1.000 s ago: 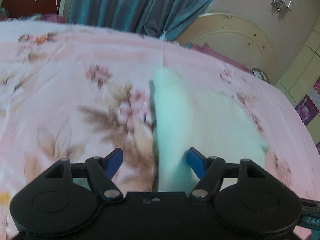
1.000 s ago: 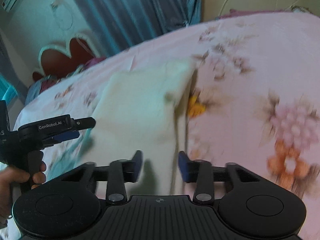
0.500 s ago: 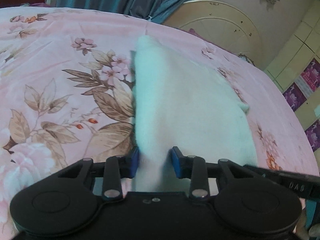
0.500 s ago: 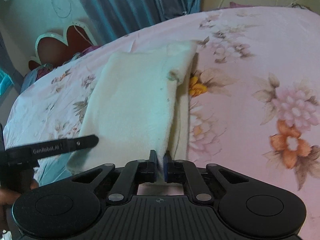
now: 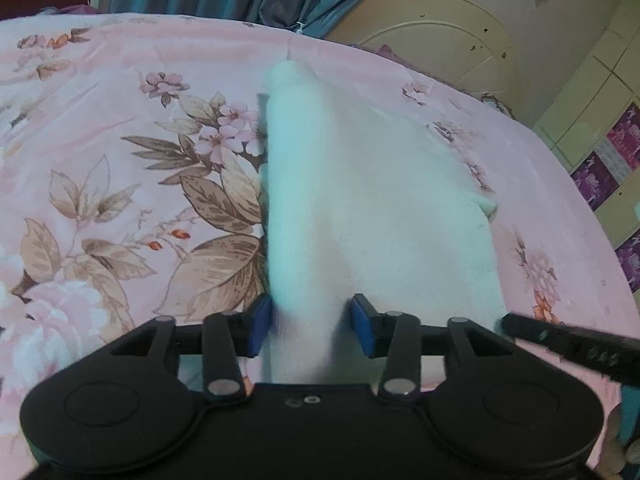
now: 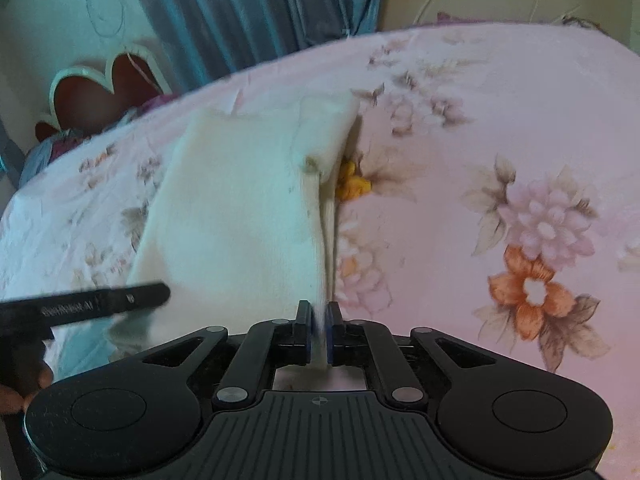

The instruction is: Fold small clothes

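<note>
Bed covered by a pink sheet printed with brown leaves and pale flowers [image 5: 120, 184], a cream-white fleecy folded garment [image 5: 380, 208] lying on it, stretching ahead of both tongs

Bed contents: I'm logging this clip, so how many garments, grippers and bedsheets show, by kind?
White garment: 1
Grippers: 2, the left gripper and the right gripper
Floral pink bedsheet: 1
Total: 4
</note>
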Available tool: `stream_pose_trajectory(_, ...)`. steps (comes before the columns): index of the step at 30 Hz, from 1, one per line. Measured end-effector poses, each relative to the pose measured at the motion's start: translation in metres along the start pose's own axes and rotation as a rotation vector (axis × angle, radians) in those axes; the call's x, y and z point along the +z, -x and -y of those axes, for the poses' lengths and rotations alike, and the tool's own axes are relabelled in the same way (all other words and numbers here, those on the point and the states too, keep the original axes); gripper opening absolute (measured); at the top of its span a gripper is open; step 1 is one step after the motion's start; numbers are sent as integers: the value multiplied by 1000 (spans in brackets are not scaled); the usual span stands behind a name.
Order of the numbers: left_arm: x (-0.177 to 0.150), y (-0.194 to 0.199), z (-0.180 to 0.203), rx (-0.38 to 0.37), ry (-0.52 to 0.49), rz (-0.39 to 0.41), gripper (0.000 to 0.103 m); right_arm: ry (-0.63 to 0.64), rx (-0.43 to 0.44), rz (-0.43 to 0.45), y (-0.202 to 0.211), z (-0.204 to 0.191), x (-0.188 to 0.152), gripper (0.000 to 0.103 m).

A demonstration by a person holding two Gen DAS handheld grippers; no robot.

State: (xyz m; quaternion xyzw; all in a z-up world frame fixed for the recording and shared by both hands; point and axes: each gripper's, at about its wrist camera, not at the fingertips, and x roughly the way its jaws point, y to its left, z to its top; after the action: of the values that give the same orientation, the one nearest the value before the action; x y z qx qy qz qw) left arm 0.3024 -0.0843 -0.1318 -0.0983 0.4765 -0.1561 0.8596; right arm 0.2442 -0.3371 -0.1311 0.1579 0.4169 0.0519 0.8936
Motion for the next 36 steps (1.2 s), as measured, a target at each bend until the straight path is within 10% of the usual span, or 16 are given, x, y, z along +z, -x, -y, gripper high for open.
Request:
stream_pose_trajectory(5,11,7,9,17,-35,25,65,-29,10,36,-3,-2,21,15)
stream_pose_trajectory(8,20,10,12,20,-44,49,73,-48,12,80,-3,-2,33,54)
stream_pose_trajectory(21,67,-10,8,26,21,94,73,-76,17,134,-30,-6,88,54)
stream_pose_trajectory(24,75,-20,5,35,36,96,71,-37,-1,129,-41,-10,94,34)
stream_pose_trajectory(28,80,-39,-3,51,61,79,67,-10,-37,105,-63,-8,94,34)
stream_pose_trajectory(36,80,-56,-18,19,84,40,83,-48,-19,57,-86,19,88,35)
